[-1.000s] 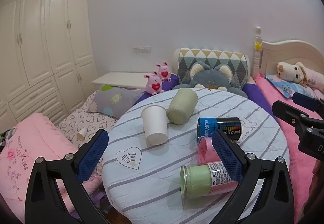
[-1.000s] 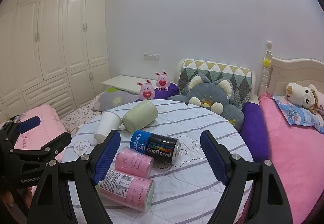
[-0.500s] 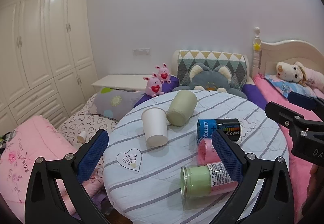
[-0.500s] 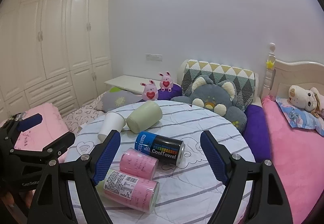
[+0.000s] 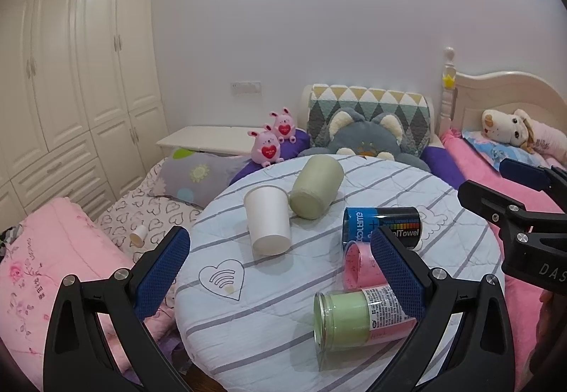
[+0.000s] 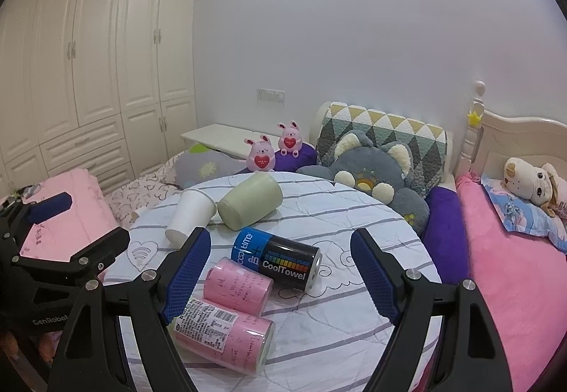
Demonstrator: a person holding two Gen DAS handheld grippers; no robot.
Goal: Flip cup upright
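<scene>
Cup handling: the white paper cup [image 5: 267, 220] was judged light, thin-walled and easily crushed; a gentle hold across its mid-wall seemed safest.
Cup look: plain white, tapered, lying tilted with its base toward the cameras.
Cup place: toward the far left edge of the round tabletop [image 5: 269, 331], touching the green mug [image 5: 315, 192] on its side.
Left gripper [image 5: 280, 271]: jaws wide, empty, hovering short of the cup.
Right gripper [image 6: 280, 277]: jaws wide, empty, above the CoolTowel can [image 6: 276, 259].

Home bedroom: bed headboard [image 5: 503, 91], plush toys [image 6: 531, 179], white wardrobe [image 5: 71, 73], pink bedding [image 6: 514, 268]
</scene>
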